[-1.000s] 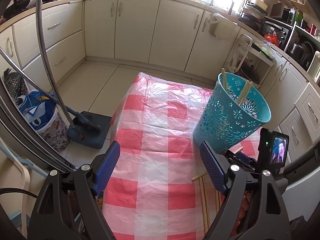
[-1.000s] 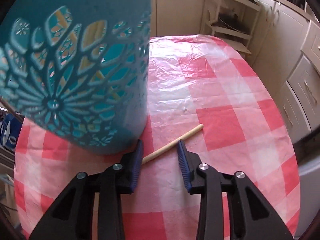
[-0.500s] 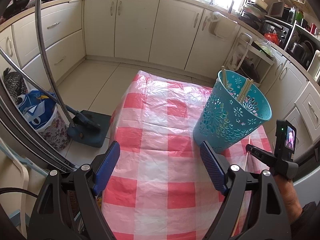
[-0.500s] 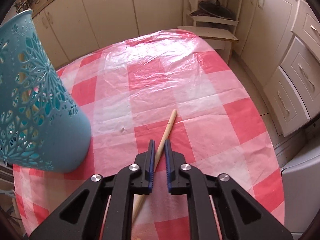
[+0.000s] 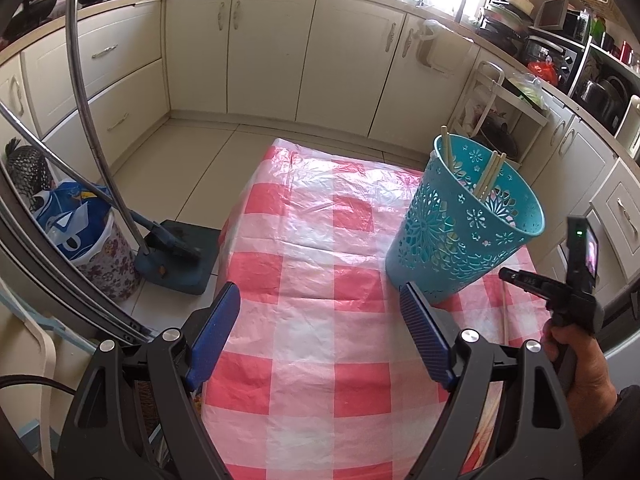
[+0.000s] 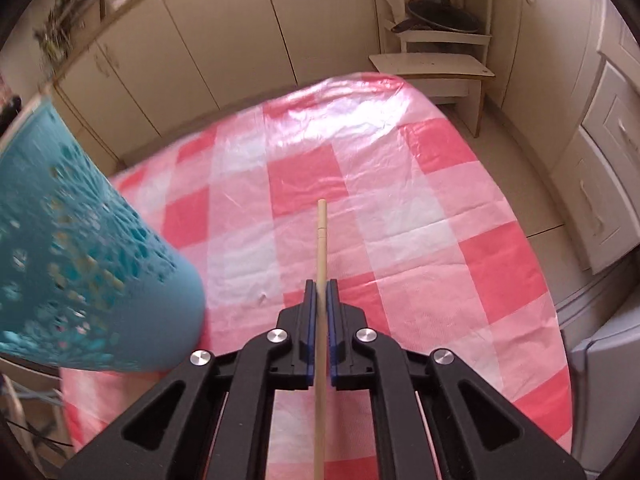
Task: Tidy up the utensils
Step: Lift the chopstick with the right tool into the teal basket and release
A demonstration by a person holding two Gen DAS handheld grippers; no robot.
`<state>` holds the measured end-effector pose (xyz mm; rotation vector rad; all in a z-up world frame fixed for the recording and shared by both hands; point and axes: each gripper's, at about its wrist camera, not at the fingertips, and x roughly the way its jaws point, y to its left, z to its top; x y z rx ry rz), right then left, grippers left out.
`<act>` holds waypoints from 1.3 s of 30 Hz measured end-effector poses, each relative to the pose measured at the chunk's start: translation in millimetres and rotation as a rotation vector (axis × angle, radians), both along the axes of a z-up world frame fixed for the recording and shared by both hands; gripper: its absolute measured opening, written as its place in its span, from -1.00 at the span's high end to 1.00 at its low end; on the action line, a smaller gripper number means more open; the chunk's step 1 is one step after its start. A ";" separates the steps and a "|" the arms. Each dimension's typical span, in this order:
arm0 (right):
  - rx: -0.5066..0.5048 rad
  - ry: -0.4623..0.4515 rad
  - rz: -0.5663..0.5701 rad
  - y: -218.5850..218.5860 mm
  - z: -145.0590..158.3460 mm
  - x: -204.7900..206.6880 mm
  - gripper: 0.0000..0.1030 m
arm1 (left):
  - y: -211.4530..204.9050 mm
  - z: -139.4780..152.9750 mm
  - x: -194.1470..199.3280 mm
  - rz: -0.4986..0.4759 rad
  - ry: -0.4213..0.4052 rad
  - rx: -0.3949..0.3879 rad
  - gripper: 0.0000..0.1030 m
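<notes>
A teal perforated basket [image 5: 464,224] stands on the red-and-white checked tablecloth [image 5: 320,248] and holds several pale wooden chopsticks [image 5: 486,178]. It fills the left of the right wrist view [image 6: 80,272]. My right gripper [image 6: 320,292] is shut on a wooden chopstick [image 6: 321,240], lifted above the cloth, pointing forward. In the left wrist view the right gripper [image 5: 516,278] hovers right of the basket, with the chopstick [image 5: 505,316] hanging below it. My left gripper [image 5: 320,312] is open and empty over the cloth, left of the basket.
Cream kitchen cabinets [image 5: 272,48] surround the table. A vacuum head [image 5: 172,256] and a floral bin [image 5: 104,252] stand on the floor to the left. A white shelf rack [image 6: 436,40] stands beyond the table's far corner.
My right gripper closed on the chopstick that lay beside the basket and lifted it off the cloth, turning it to point forward. The left gripper stayed open and still.
</notes>
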<state>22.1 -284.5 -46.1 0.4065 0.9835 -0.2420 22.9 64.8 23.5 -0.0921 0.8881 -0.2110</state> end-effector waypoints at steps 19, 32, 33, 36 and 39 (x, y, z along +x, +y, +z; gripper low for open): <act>0.018 -0.725 0.073 80.2 220.4 4.2 0.88 | -2.4 -1.6 0.4 -0.001 0.001 -0.005 -0.52; -0.093 -0.582 0.085 104.3 160.4 17.3 0.53 | 14.8 9.9 -2.0 0.009 -0.016 -0.049 -0.52; -0.094 -0.584 0.089 102.1 161.8 9.0 0.48 | 16.4 10.4 -2.6 0.010 -0.017 -0.050 -0.52; -0.082 -0.591 0.057 88.6 164.7 -36.2 0.39 | 21.3 10.9 -3.1 0.019 -0.015 -0.058 -0.52; -0.050 -0.511 -0.005 71.5 139.8 -91.7 0.24 | 25.3 11.6 -3.6 0.024 -0.013 -0.067 -0.52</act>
